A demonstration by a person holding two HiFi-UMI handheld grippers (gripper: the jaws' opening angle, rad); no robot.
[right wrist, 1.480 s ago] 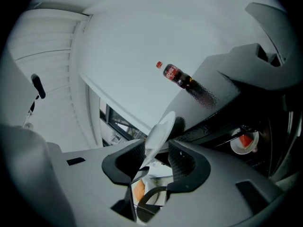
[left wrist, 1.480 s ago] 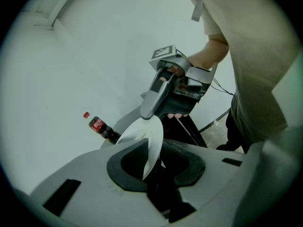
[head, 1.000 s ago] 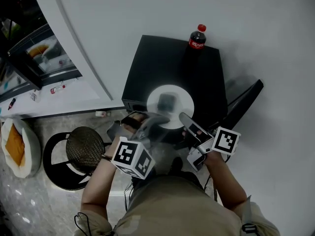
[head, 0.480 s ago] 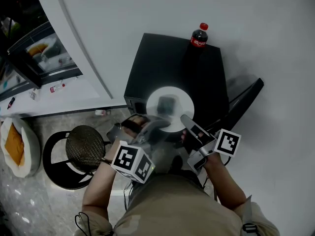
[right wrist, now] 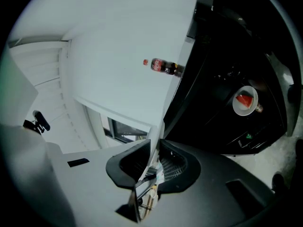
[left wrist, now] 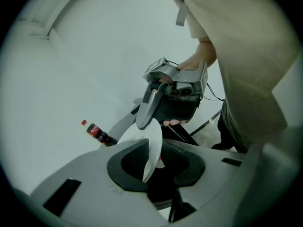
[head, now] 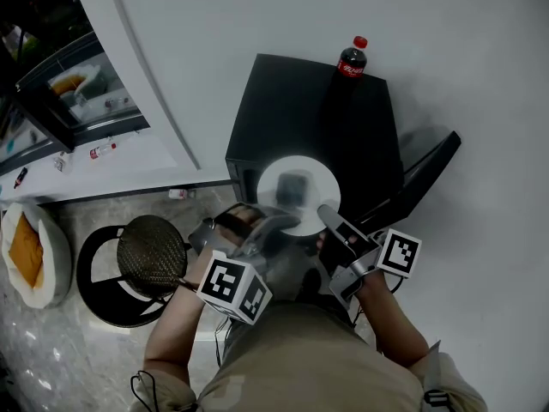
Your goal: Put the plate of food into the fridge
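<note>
A white plate point(head: 300, 197) carrying a greyish piece of food point(head: 293, 187) sits at the front edge of the low black fridge's top point(head: 300, 110). My left gripper point(head: 276, 221) is shut on the plate's near left rim; in the left gripper view the plate point(left wrist: 152, 150) runs edge-on between the pads. My right gripper point(head: 328, 218) is at the near right rim, its jaws closing on the plate's rim point(right wrist: 152, 150). The fridge door point(head: 425, 187) hangs open to the right.
A cola bottle point(head: 352, 58) stands at the back of the fridge top. On the floor to the left are a round mesh stool point(head: 150, 256) and a white bag with something orange in it point(head: 30, 256). A glass-fronted cabinet point(head: 73, 93) is at the upper left.
The right gripper's jaws have come together around the plate's right rim. The left gripper has kept its hold. Both have drifted slightly to the right in the view.
</note>
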